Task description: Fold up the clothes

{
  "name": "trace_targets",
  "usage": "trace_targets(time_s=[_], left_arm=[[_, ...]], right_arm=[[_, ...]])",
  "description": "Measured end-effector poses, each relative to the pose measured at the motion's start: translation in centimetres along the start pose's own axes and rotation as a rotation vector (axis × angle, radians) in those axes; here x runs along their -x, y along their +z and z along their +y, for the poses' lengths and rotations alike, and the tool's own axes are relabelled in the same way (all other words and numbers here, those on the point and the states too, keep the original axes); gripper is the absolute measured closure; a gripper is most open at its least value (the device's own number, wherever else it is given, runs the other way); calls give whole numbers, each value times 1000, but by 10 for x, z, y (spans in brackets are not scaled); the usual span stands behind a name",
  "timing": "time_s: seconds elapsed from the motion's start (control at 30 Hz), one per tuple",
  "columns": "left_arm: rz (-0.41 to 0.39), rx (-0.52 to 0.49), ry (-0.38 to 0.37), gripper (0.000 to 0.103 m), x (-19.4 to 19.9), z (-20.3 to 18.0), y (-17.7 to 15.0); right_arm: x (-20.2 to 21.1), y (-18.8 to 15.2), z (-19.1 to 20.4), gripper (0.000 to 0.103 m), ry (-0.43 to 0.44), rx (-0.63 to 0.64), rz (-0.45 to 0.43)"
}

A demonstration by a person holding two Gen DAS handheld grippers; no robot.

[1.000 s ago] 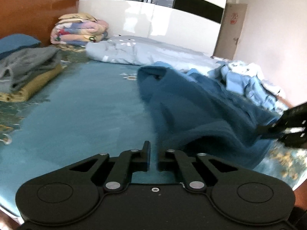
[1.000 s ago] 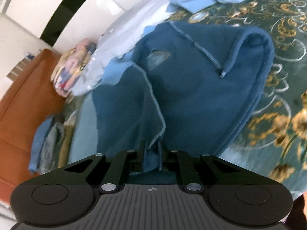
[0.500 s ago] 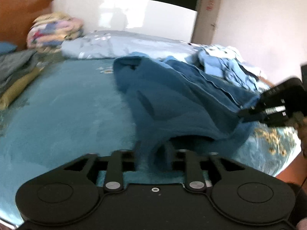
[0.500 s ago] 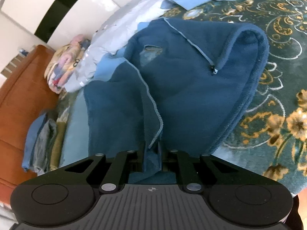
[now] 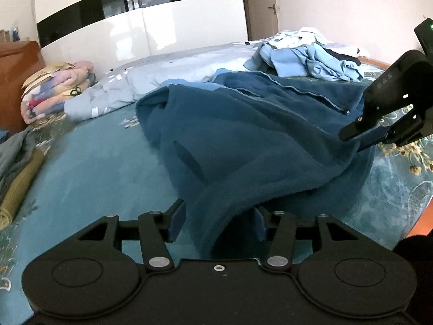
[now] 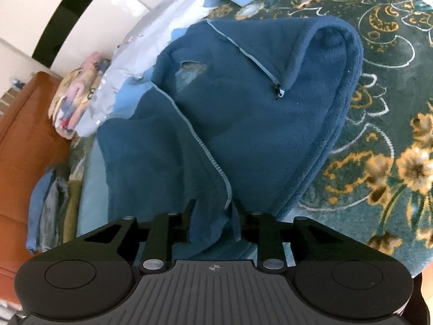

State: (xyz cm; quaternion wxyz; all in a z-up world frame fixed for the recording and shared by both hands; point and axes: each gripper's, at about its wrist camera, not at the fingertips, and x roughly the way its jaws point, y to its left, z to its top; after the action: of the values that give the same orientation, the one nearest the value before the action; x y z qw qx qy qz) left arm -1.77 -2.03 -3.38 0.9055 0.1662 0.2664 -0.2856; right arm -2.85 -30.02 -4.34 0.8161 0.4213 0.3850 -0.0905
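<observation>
Bed (image 5: 89, 168): teal spread with gold flower pattern along the near edge, carries everything below.

Pale blue quilt (image 5: 162, 81): lies crumpled across the far side of the bed, below the white wardrobe wall.

Dark blue fleece jacket (image 5: 243, 140): on the bed, mid-frame, bunched and partly raised off the spread. In the right wrist view the jacket (image 6: 243, 113) shows its zipper edge running down toward the camera, with the zip pull lying on the fleece.

Heap of light blue clothes (image 5: 305, 57): beyond the jacket, toward the door, apart from it.

Folded stack of grey and mustard garments (image 5: 19, 168): left edge of the bed, well apart from the jacket.

Rolled patterned blanket (image 5: 54, 89): by the wooden headboard, touching the quilt's end.

Left gripper (image 5: 219, 222): fingers spread wide; a fold of the jacket's hem hangs in the gap, not pinched by the pads.

Right gripper (image 6: 213, 211): jacket fabric by the zipper end fills the space between the fingers. In the left wrist view the right gripper (image 5: 362, 135) is clamped on the jacket's edge, holding it up.
</observation>
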Motion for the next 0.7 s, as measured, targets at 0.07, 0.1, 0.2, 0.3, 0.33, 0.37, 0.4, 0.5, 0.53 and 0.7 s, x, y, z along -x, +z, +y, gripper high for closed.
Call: trace_targets(time_s=[0.07,0.1,0.2,0.3,0.33,0.37,0.4,0.5,0.53,0.7], left_arm=[[3,-6,2,53,-5,-2,3],[5,-8,4,54,-7,-3,4],[-8,-34,1,58,-8,-8,8],[-14,-68,1,73,-11,-14,9],[-15,-82,4,75,-12,-15,8],[-19,-89,19,80,-12,-16,7],[-22,-97,34,85,-12,-16,7],[-36,-86,83,91,-9,-12,5],[-46,-57,91,92,-7,-9,5],[-144,121,176,95,21,9,11]], right_arm=[[-4,1,-1,79,-5,-7,4],[-7,1,-2,79,-8,-13,7],[-13,1,-3,79,-7,-27,11],[-16,0,-3,79,2,-33,10],[-16,0,-2,80,6,-33,9],[-16,-1,-1,84,10,-31,7],[-15,-1,0,88,13,-27,5],[-10,-1,4,91,28,-18,-4],[-8,-1,5,91,36,-15,-7],[6,-3,20,92,108,13,-22]])
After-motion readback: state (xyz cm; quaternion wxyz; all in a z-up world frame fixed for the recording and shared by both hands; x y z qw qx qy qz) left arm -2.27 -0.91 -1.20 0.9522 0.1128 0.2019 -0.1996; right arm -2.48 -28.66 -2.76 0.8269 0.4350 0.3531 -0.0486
